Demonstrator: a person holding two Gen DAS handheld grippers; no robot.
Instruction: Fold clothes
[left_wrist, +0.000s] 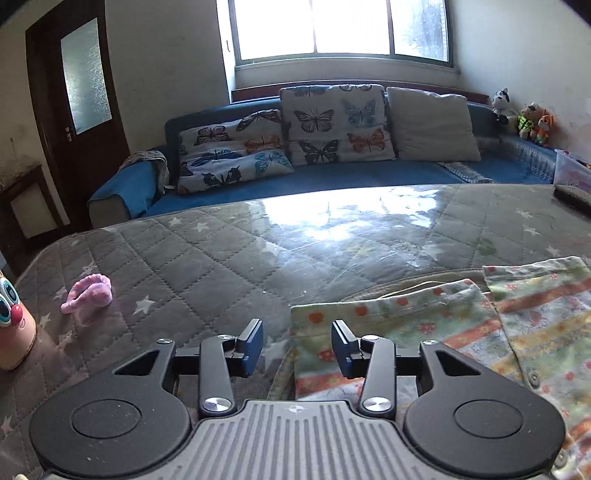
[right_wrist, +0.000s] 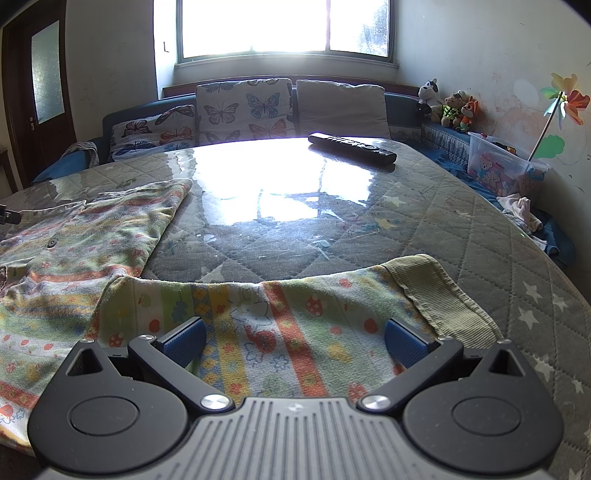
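Note:
A child's striped, printed garment (left_wrist: 480, 325) lies flat on the grey quilted table (left_wrist: 207, 258) under clear plastic. In the left wrist view my left gripper (left_wrist: 297, 347) is open, its blue pads astride the left edge of a folded-over sleeve (left_wrist: 388, 317). In the right wrist view my right gripper (right_wrist: 293, 339) is open wide, low over the other sleeve (right_wrist: 280, 325), whose green ribbed cuff (right_wrist: 439, 295) points right. The garment's body (right_wrist: 81, 236) with its snap buttons lies to the left. Neither gripper holds any cloth.
A pink hair tie (left_wrist: 90, 291) and a cartoon-faced container (left_wrist: 11, 321) sit at the table's left. A black remote (right_wrist: 352, 147) lies at the far side. A blue sofa (left_wrist: 332, 173) with butterfly cushions stands behind; a plastic toy box (right_wrist: 506, 170) is at right.

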